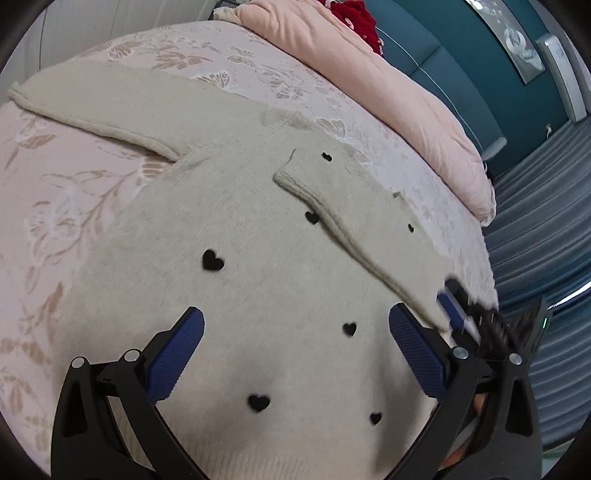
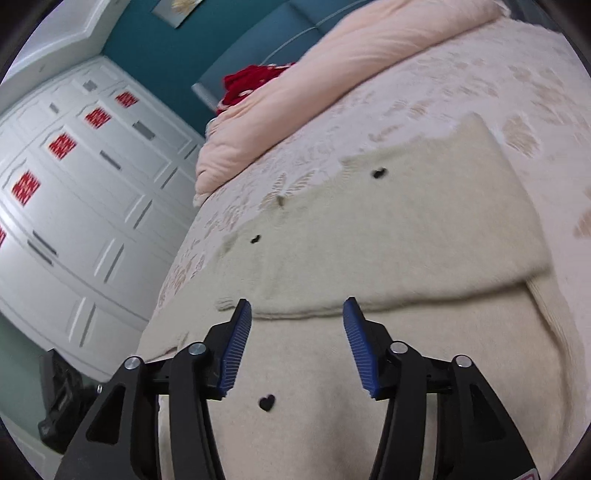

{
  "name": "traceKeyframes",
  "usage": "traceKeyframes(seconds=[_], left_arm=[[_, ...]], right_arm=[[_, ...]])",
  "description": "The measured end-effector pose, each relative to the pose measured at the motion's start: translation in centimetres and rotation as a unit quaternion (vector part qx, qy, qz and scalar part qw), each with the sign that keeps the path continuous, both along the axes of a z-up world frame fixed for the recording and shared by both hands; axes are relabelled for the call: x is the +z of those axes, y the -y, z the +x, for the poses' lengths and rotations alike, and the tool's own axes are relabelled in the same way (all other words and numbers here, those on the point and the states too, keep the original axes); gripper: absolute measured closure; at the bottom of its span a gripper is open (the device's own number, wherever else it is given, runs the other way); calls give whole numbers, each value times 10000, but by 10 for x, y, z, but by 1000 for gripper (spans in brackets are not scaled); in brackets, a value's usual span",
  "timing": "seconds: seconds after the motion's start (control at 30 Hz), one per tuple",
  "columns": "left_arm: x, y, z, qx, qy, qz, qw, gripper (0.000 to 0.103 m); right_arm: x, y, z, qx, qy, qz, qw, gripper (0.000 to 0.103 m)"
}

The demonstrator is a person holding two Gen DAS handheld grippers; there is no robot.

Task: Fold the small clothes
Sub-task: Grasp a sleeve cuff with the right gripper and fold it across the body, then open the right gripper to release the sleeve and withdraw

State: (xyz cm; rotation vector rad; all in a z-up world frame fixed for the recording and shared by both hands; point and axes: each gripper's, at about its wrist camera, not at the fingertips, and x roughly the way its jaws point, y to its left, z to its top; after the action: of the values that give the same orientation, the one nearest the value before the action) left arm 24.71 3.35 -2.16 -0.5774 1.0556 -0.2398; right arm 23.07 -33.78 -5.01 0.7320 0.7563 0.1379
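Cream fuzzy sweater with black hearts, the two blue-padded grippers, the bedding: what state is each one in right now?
Cream fuzzy sweater with black hearts: flat on the bed, one sleeve folded across its body, the other spread out.
Left gripper: open, empty, over the sweater.
Right gripper: open, empty, over the sweater.
Peach quilt: bunched along the bed's far side.
Floral bedspread: spread smooth.

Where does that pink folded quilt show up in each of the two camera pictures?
Left wrist view: pink quilt runs along the upper right, beyond the cream sweater.
Right wrist view: quilt lies across the top centre.
Shared landmark: the red cloth beside the quilt.
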Motion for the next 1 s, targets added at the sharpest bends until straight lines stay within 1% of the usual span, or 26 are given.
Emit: traceKeyframes(seconds=[0.07,0.13,0.2,0.23,0.27,0.3,0.33,0.37,0.4,0.43,0.47,0.5,0.53,0.57,0.6,0.63,0.67,0.7,0.73,0.77,0.8,0.87,0.9,0.93,0.97,1.0], left_arm=[[-13,6,36,90,-187,-340,9992,5],[-28,17,71,139,-382,-592,9974,5],[-46,28,103,272,-530,-749,9954,5],[-55,32,117,371,-631,-771,9943,5],[-64,35,129,551,-759,-752,9927,8],[-72,36,138,723,-842,-727,9912,17],[-74,37,144,890,-871,-678,9899,23],[-73,38,149,972,-820,-631,9899,43],[-70,42,154,917,-782,-525,9913,72],[-65,45,158,823,-743,-405,9930,84],[-57,45,160,772,-591,-347,9947,89],[-47,43,159,731,-353,-369,9960,90],[-38,40,156,661,-86,-375,9971,96],[-31,34,153,552,152,-370,9977,96],[-28,30,151,528,286,-277,9978,96],[-31,27,150,535,315,-146,9980,96],[-41,26,153,487,213,45,9986,96],[-56,25,155,448,13,203,9988,96],[-70,23,156,451,-209,231,9985,96],[-77,19,151,485,-250,116,9984,96],[-76,15,145,520,-137,24,9986,96],[-74,14,141,472,-82,12,9989,95],[-75,14,140,458,-87,-17,9989,93],[-76,13,139,457,-97,-50,9989,93],[-77,10,138,456,-112,-127,9988,93],[-76,6,137,458,-137,-209,9986,92]], right_arm=[[-17,28,-20,-392,-270,206,9987,46],[-30,54,-30,-743,-428,370,9956,46],[-35,77,-34,-1049,-434,634,9915,46],[-40,84,-33,-1149,-414,780,9894,46],[-43,92,-29,-1263,-429,901,9870,45],[-47,97,-25,-1354,-467,988,9847,45],[-49,100,-19,-1425,-491,1031,9832,45],[-50,102,-14,-1457,-479,1037,9827,49],[-47,103,-8,-1403,-397,1000,9842,81],[-38,100,-2,-1312,-258,875,9871,94],[-24,96,1,-1269,-29,738,9892,94],[-8,94,-2,-1236,335,644,9897,95],[3,91,-5,-1196,559,560,9897,95],[7,91,-9,-1221,680,433,9892,95],[1,91,-11,-1288,583,213,9897,95],[-15,95,-5,-1285,208,37,9915,95],[-38,98,1,-1275,-353,-34,9912,95],[-59,101,2,-1312,-802,77,9881,97],[-61,102,-5,-1377,-671,258,9879,96],[-51,99,-12,-1413,-522,180,9884,95],[-40,94,-17,-1420,-398,26,9891,94],[-21,83,-25,-1395,-129,-278,9897,91],[-20,79,-22,-1336,-145,-490,9897,91],[-29,77,-14,-1205,-438,-711,9892,91],[-46,76,-4,-1037,-990,-910,9855,97],[-52,74,0,-1018,-1175,-1087,9818,102]])
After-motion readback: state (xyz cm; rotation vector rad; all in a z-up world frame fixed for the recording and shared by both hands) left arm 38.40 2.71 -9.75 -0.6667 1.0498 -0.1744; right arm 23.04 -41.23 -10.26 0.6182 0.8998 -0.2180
